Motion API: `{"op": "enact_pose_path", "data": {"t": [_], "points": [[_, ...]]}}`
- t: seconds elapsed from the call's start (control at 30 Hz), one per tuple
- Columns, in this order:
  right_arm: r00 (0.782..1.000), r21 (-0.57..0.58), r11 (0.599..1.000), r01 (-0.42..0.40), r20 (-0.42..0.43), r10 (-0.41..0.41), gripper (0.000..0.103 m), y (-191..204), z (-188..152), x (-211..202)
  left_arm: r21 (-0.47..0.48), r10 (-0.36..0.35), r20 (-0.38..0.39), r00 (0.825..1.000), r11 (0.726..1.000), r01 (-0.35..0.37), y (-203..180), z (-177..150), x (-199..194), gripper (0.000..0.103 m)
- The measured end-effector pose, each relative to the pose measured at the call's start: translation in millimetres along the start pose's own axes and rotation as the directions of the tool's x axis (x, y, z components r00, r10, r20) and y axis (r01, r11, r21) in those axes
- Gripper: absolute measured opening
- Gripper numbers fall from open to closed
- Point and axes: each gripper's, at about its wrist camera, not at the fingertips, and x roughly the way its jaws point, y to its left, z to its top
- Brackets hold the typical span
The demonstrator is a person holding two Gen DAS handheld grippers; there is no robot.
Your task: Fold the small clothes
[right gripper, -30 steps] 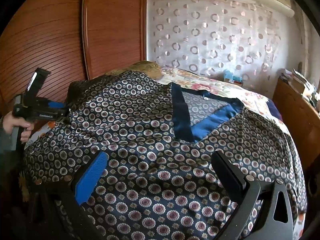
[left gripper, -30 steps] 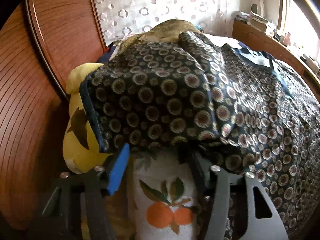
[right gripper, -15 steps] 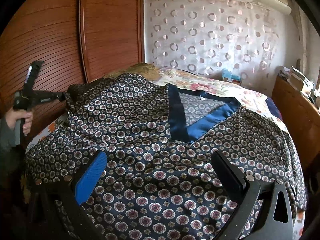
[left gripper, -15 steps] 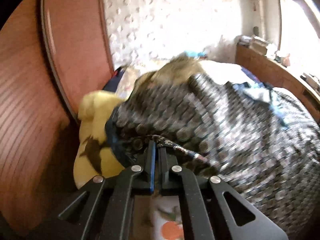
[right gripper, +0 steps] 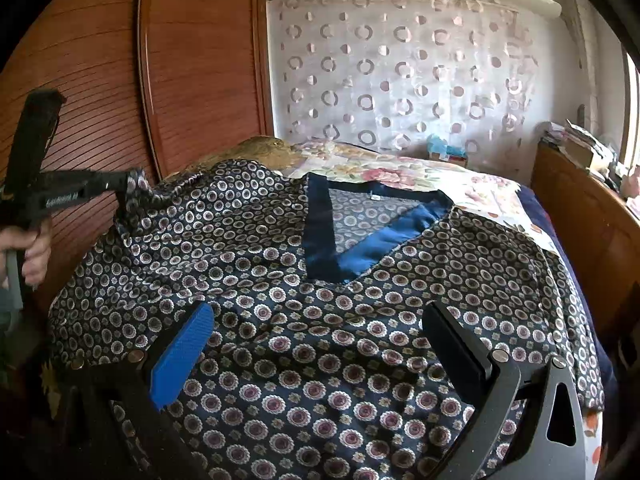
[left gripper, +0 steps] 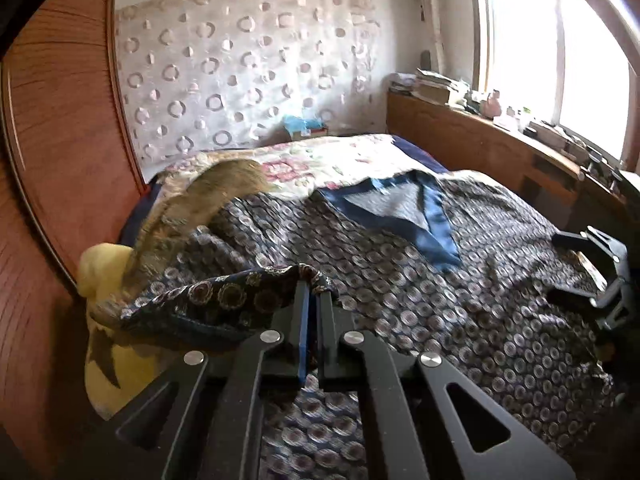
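A dark navy satin top (right gripper: 328, 320) printed all over with small pale floral circles lies spread front-up across a bed, filling most of the near surface. Its V-neckline, edged with a plain blue band (right gripper: 372, 248), points toward the near side. The cloth is softly rumpled, and its far left corner (left gripper: 256, 292) is lifted off the bed in a raised, pinched fold

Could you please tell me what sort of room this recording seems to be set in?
Most likely a home bedroom. A bed with a floral bedspread fills the middle, a wooden wardrobe stands beside it, and a circle-patterned curtain hangs behind, near a window.
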Motion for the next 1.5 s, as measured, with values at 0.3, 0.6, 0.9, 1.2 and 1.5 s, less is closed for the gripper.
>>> {"op": "enact_pose_path", "data": {"t": [0.3, 0.6, 0.9, 1.2, 1.5], "points": [[1.000, -0.021, 1.000, -0.004, -0.010, 0.004, 0.103, 2, 7, 4, -0.089, 0.075, 0.072, 0.995, 0.994, -0.068, 10, -24, -38, 0.058], [0.997, -0.098, 0.992, -0.079, -0.009, 0.078, 0.103, 35, 29, 14, -0.177, 0.130, 0.083, 0.988, 0.978, -0.113, 45, -54, -56, 0.075], [0.977, -0.229, 0.951, -0.209, -0.012, 0.212, 0.091, 97, 71, 55, -0.241, 0.196, 0.132, 0.972, 0.957, -0.161, 64, -70, -82, 0.075], [0.932, -0.322, 0.875, -0.361, -0.132, 0.336, 0.074, 165, 96, 117, -0.281, 0.237, 0.148, 0.960, 0.941, -0.189, 77, -80, -96, 0.075], [0.912, -0.383, 0.834, -0.397, -0.268, 0.310, 0.068, 209, 103, 177, -0.301, 0.242, 0.134, 0.961, 0.934, -0.193, 85, -88, -92, 0.075]]}}
